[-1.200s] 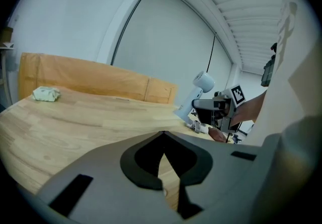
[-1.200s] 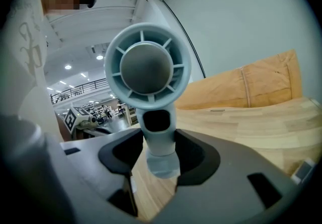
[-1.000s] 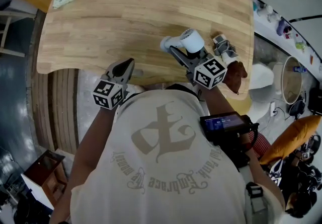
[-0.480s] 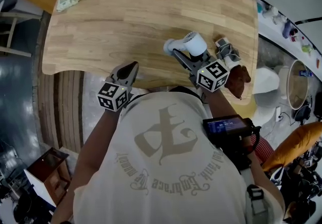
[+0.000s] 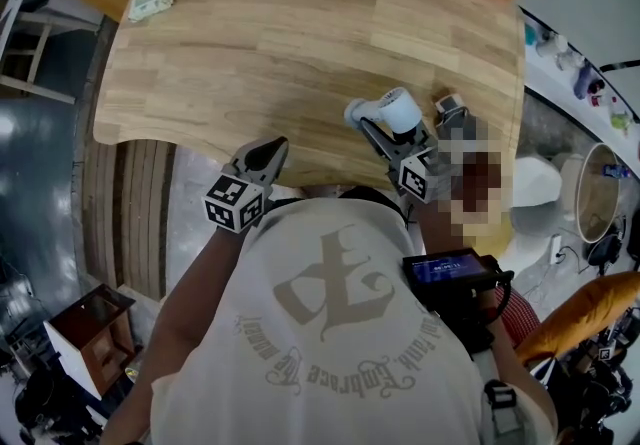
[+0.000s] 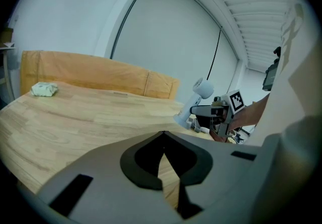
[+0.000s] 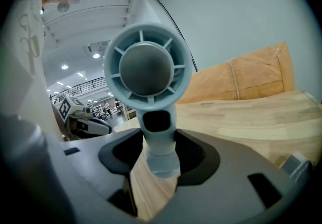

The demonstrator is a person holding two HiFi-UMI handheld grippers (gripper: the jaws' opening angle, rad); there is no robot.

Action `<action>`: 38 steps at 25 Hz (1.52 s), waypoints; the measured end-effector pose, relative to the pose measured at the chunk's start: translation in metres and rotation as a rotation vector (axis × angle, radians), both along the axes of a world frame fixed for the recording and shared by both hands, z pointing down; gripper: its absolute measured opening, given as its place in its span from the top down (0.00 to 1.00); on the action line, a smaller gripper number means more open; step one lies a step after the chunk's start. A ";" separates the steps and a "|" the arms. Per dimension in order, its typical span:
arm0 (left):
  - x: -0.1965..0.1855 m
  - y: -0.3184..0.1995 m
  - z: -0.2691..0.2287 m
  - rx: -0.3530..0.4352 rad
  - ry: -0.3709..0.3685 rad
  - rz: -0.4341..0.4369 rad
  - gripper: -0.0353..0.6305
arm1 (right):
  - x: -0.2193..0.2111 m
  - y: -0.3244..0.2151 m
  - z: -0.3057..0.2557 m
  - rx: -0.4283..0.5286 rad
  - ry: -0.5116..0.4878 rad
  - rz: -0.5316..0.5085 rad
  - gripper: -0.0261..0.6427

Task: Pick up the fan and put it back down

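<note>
the right tool (image 7: pixel 160 155) is clamped on the handle of the handheld fan (image 7: pixel 147 72), whose head rises just beyond its jaws, base seemingly clear of the counter (image 7: pixel 261 117). the pickup looks done; setting down is left. the left tool (image 6: pixel 162 140) is pressed together, empty.

Δ vs earlier: the fan (image 5: pixel 400 111), handle clamped in the right tongs (image 5: pixel 377 130), has drifted slightly toward 6 o'clock over the counter (image 5: pixel 250 53), closer to its near edge; right tongs drawn back toward the person
</note>
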State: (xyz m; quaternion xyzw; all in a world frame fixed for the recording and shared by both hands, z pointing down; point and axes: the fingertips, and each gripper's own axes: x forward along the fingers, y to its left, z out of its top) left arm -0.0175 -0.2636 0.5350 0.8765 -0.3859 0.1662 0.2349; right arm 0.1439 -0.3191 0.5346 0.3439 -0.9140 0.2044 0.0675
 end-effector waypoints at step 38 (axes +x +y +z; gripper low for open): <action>0.012 0.011 0.013 -0.073 -0.025 -0.209 0.93 | 0.008 -0.126 0.100 -0.091 0.224 -0.043 0.65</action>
